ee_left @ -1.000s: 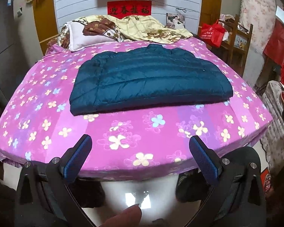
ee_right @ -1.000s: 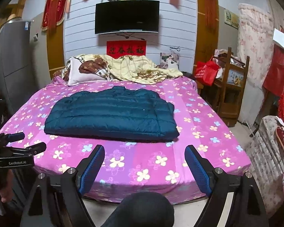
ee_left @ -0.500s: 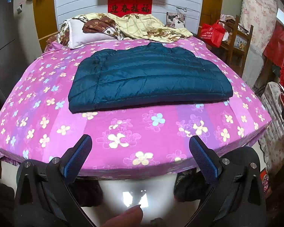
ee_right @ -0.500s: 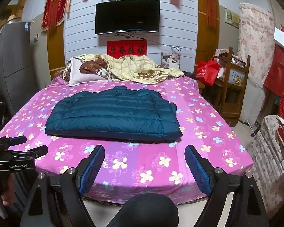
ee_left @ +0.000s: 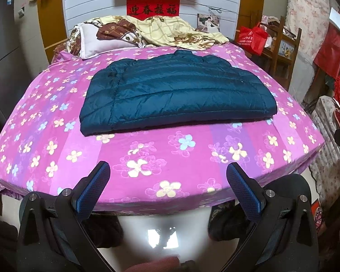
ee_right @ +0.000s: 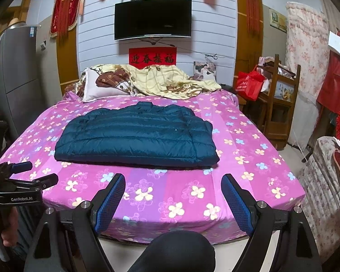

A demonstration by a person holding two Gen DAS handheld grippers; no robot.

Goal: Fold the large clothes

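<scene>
A dark teal quilted down jacket (ee_left: 176, 95) (ee_right: 136, 139) lies folded into a flat rectangle in the middle of the bed, on a pink flowered sheet (ee_left: 161, 156) (ee_right: 170, 192). My left gripper (ee_left: 167, 176) is open over the bed's foot edge, well short of the jacket, with nothing between its blue pads. My right gripper (ee_right: 173, 189) is also open and empty, hovering above the foot of the bed. In the right wrist view the left tool (ee_right: 20, 188) shows at the left edge, held by a hand.
A pillow (ee_right: 102, 88) and a crumpled yellow quilt (ee_right: 167, 81) lie at the head of the bed. A wooden shelf with a red bag (ee_right: 249, 83) stands to the right, and a grey fridge (ee_right: 13, 79) to the left. A cloth-covered seat (ee_right: 324, 181) sits near the bed's right corner.
Both views have shifted slightly, the bed sitting a little lower in frame than before. The jacket has not moved and both grippers keep the same width.
</scene>
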